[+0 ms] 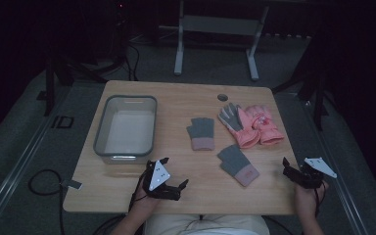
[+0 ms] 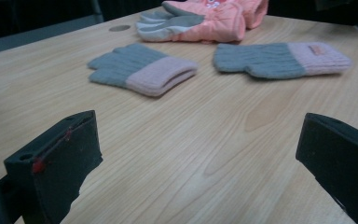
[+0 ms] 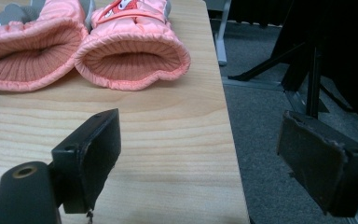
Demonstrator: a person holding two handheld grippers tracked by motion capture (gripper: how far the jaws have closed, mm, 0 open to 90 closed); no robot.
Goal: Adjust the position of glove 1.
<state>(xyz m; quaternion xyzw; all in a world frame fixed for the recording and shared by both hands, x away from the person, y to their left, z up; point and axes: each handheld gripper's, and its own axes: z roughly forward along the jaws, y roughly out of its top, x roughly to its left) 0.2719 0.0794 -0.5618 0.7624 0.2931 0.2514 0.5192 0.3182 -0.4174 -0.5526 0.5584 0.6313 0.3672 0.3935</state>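
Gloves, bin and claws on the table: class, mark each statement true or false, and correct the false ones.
1. The clear bin holds a glove. False: it is empty.
2. Two grey knit gloves, one and another, lie apart. True.
3. The pink gloves lie beside each other. True.
4. The left claw grips a glove. False: it is open, holding nothing.
5. The right claw is open. True.
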